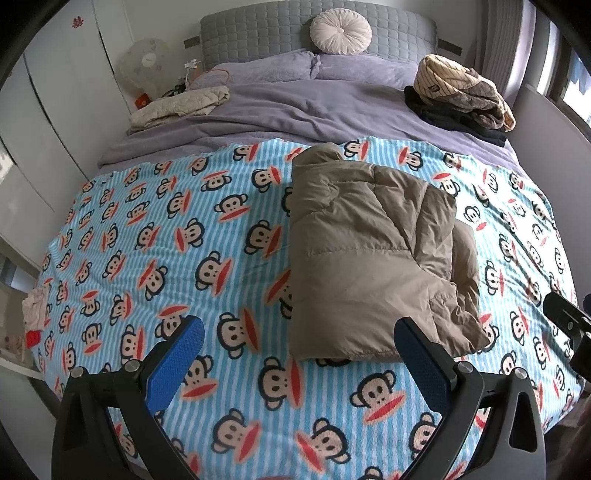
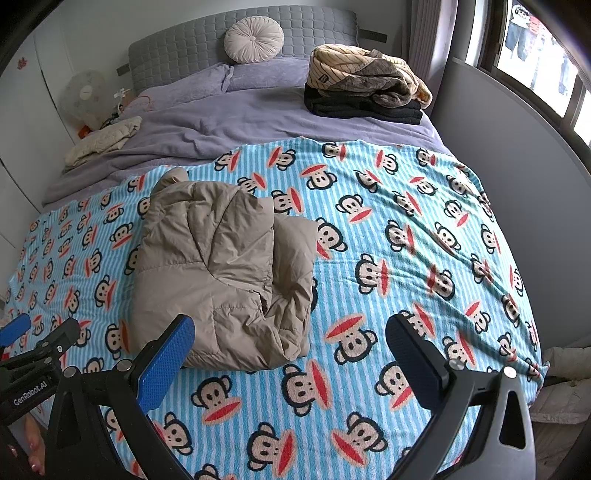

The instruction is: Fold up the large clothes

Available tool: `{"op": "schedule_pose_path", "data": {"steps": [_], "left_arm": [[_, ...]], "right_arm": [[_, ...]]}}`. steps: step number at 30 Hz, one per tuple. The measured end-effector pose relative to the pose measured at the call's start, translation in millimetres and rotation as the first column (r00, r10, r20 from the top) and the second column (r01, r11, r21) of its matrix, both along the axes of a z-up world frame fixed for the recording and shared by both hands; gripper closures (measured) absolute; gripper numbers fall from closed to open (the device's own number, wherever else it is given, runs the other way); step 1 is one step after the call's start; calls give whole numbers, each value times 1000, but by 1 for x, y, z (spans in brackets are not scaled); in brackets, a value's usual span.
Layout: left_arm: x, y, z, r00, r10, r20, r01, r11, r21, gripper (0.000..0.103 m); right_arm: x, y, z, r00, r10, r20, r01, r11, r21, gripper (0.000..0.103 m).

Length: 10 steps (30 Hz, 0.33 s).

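Bed with monkey-print blanket (image 1: pixel 147 236): folded tan puffer jacket (image 1: pixel 369 258) lies mid-blanket, long axis toward the headboard (image 1: pixel 258 33). Your left gripper (image 1: pixel 299 343) and right gripper (image 2: pixel 290 339) hover spread wide, holding nothing.

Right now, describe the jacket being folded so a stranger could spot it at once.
Start at the monkey-print blanket over the foot of the bed. On it lies one puffy tan jacket, folded into a bundle. The other clothes sit on the purple cover, near the headboard.
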<state>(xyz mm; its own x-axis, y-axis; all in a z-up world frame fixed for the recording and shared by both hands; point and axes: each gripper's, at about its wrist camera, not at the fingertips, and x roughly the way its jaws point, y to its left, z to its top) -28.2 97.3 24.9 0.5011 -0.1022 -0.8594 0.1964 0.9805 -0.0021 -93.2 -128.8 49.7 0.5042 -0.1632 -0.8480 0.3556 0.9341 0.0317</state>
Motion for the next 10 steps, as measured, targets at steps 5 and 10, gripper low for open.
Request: {"op": "schedule_pose_path", "data": {"steps": [5,10], "left_arm": [[0,5,-1,1000,14,2,-14,1000,-13,0],[-2,3,1,1000,0,5,0,1000,-18,0]], "right_arm": [[1,1,-1,1000,-1,0,1,1000,0,0],[0,2,-1,1000,-3,-1,3,1000,1,0]]}}
